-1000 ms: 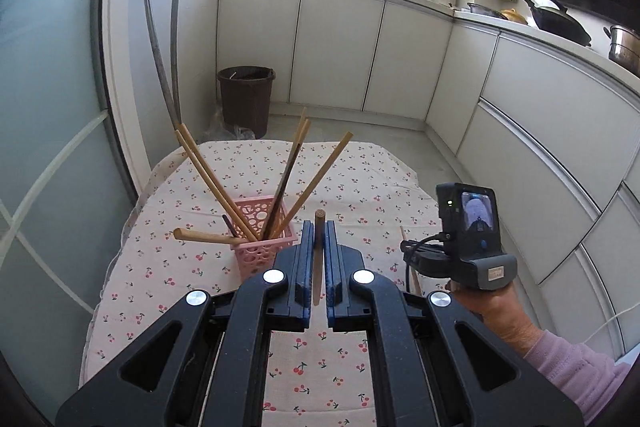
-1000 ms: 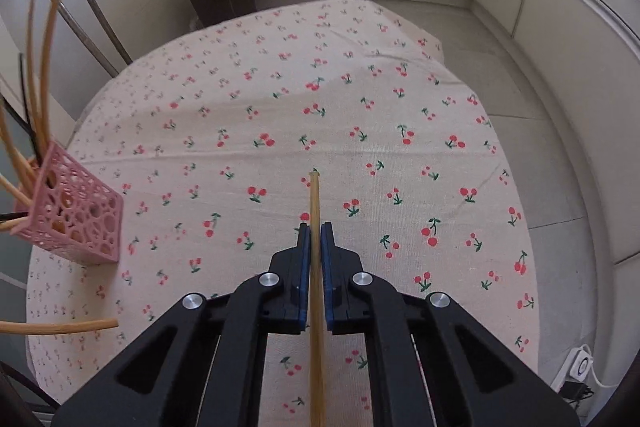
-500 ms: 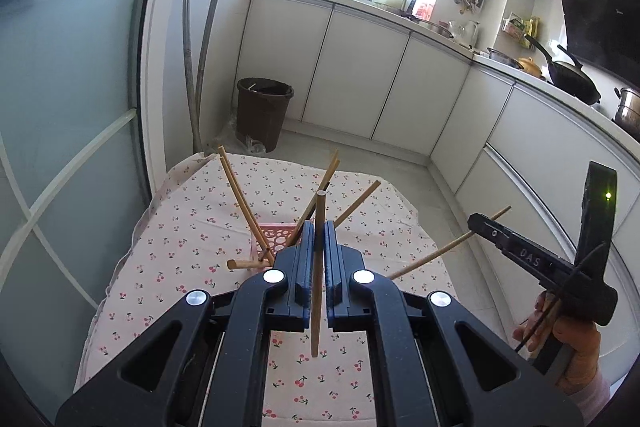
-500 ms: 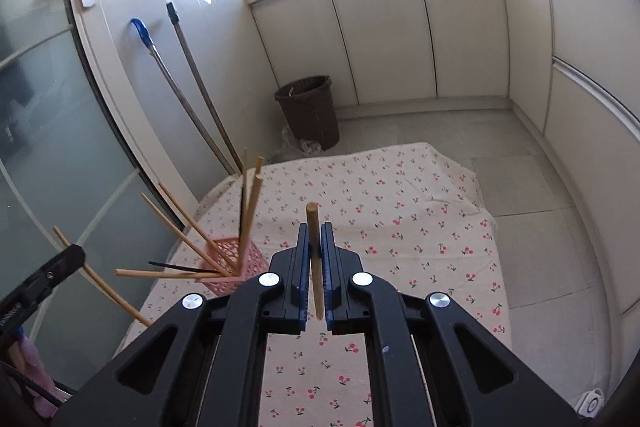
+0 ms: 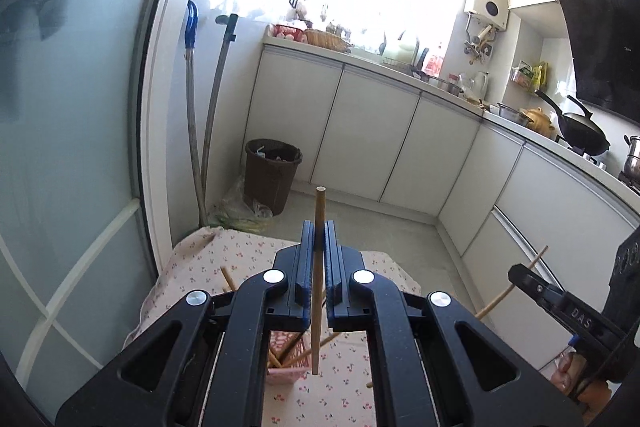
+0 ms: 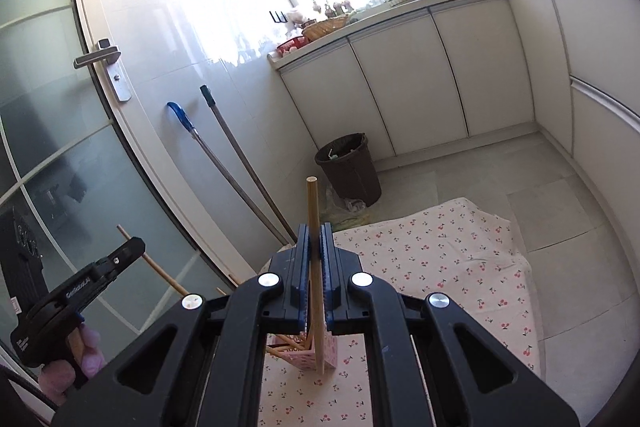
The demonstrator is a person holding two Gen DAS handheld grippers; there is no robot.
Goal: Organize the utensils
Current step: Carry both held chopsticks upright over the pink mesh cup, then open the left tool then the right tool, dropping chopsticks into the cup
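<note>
My left gripper (image 5: 319, 239) is shut on a wooden chopstick (image 5: 318, 211) that stands nearly upright between its pads, high above the table. Below it a pink perforated basket (image 5: 286, 373) holds several chopsticks, mostly hidden behind the gripper body. My right gripper (image 6: 315, 243) is shut on a second wooden chopstick (image 6: 313, 203), also upright, with the pink basket (image 6: 330, 351) just under its lower end. In the left wrist view the right gripper (image 5: 520, 273) appears at the right edge. In the right wrist view the left gripper (image 6: 134, 247) shows at the left.
The table wears a cherry-print cloth (image 5: 224, 259) (image 6: 440, 259). Behind it stand a brown bin (image 5: 272, 171) (image 6: 348, 171), two mop handles (image 5: 192, 107) against the wall, a glass door (image 6: 48, 147) on the left and white cabinets (image 5: 368, 131) with cookware on top.
Both grippers have risen with their chopsticks and tipped upward. The basket has dropped to the bottom of both views, and the kitchen now fills them.
</note>
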